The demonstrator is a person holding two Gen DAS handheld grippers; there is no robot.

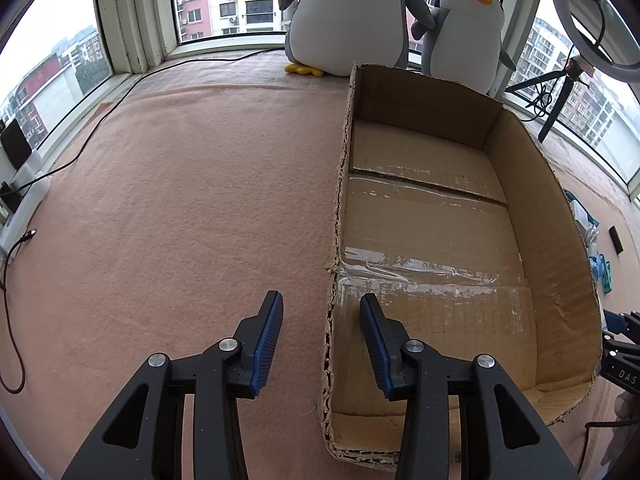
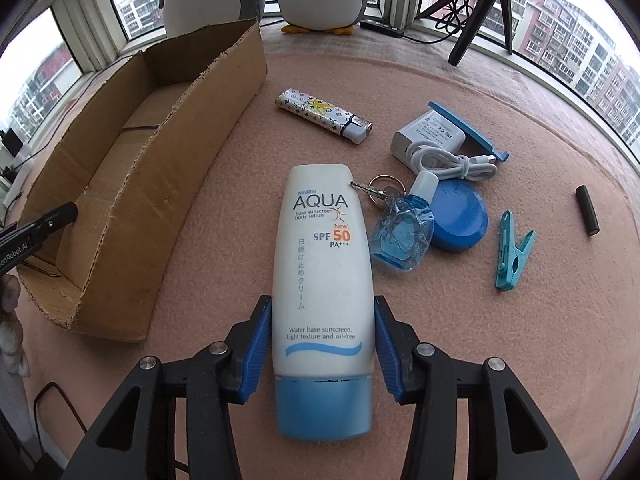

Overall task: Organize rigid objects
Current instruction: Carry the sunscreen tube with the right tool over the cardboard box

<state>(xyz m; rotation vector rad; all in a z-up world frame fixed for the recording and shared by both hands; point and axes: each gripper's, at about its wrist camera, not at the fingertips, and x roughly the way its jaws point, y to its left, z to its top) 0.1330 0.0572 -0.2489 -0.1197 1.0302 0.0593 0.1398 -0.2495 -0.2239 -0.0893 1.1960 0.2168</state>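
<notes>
The right claw [image 2: 323, 344] has its two blue pads on either side of a white sunscreen tube [image 2: 322, 276]. The pads [image 2: 256, 350] sit right at the tube's sides, but it is hard to tell if they squeeze it yet or just touch. The tube lies flat on the pink cloth [image 2: 480, 320], with its blue cap toward the claw and its flat end pointing away.

Just past the far end of the tube, a bit to the right, lies a key on a ring [image 2: 378, 191]. Next to that is a small clear blue bottle [image 2: 402, 236], leaning on a round blue case [image 2: 460, 216]. Farther out is a white charger with a cord [image 2: 430, 144] and a blue stand [image 2: 468, 128] behind it. Ahead of the claw, past the tube, lies a lighter [image 2: 322, 116] with a pattern on it. Off to the right is a teal clothes peg [image 2: 514, 250], and farther right a small dark stick [image 2: 587, 210].

To the left of this claw is an open cardboard box [image 2: 168, 184].

The left claw [image 1: 321, 342] has its pads wide apart and holds nothing. It hangs over the near left wall of the cardboard box [image 1: 560, 216], one pad outside and one pad inside. The box has only tape on its floor. Far ahead sit two stuffed penguins [image 1: 466, 36] by the window.
</notes>
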